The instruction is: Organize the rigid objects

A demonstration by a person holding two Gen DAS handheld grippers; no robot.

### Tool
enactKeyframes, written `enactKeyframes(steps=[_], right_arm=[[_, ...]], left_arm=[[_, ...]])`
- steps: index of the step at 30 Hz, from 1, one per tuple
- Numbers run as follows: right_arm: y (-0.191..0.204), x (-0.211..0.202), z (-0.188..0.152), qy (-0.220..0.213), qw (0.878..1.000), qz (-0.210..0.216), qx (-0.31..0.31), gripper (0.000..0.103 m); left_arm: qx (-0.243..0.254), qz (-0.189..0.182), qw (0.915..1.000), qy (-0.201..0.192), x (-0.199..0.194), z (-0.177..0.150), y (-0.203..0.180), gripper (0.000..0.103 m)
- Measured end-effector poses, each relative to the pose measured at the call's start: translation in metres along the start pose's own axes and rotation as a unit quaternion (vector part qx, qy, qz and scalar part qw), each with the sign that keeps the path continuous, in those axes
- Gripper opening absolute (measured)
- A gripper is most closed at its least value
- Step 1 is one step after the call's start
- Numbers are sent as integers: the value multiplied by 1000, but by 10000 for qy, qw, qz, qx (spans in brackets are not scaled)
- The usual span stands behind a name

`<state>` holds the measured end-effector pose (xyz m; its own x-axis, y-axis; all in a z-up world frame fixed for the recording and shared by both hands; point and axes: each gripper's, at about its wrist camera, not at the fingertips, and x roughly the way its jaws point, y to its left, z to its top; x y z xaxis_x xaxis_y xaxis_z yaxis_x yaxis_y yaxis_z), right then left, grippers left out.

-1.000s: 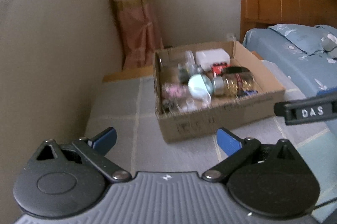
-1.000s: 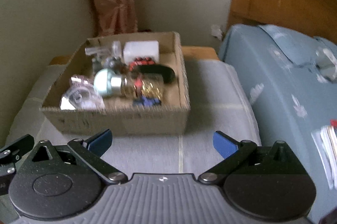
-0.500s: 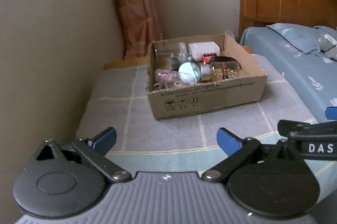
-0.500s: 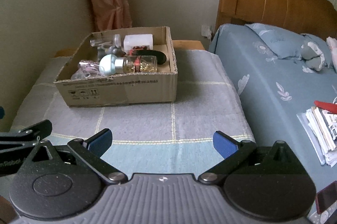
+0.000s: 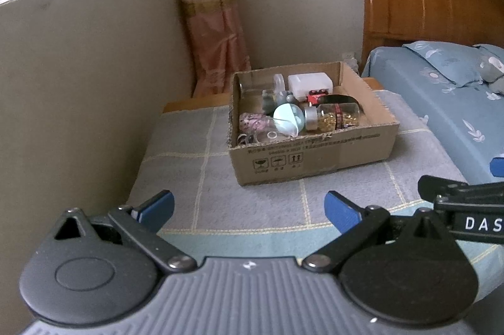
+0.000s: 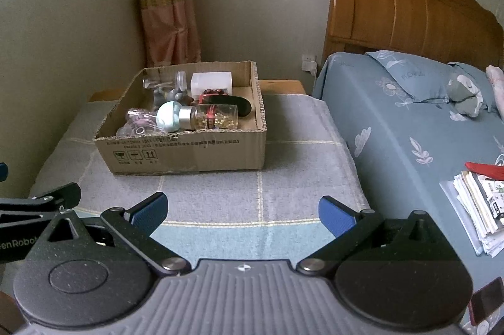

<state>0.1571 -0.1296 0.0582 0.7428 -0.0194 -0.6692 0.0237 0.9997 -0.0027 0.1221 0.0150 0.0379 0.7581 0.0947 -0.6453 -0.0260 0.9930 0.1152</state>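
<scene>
A shallow cardboard box sits on a grey checked cloth. Inside lie a pale green globe with a silver neck, a clear jar of gold bits, a white case, a black oval item, pink clear pieces and grey figurines. My left gripper and right gripper both hover open and empty, well short of the box's near wall.
A bed with a blue sheet, pillow and wooden headboard runs along the right. A stack of papers lies on it. A beige wall bounds the left; a pink curtain hangs behind the box.
Both grippers have pulled back from the box and risen; the box looks smaller and farther away. Both stay open and empty throughout.
</scene>
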Motion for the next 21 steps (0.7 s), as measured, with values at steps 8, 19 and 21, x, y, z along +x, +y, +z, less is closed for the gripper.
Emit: enactKeyframes(steps=[8,19,21], right_arm=[[4,5,0,64,10000,0,-28,103],[3,8,0,80,10000,-5,-15,103],[3,9,-1,90,10000,1,-19,103]], left_arm=[[-76,42,9999,92,6,-1,2,101],[-76,58,9999,105,7,0,2,101],[-77,65,9999,100,7,0,3,101]])
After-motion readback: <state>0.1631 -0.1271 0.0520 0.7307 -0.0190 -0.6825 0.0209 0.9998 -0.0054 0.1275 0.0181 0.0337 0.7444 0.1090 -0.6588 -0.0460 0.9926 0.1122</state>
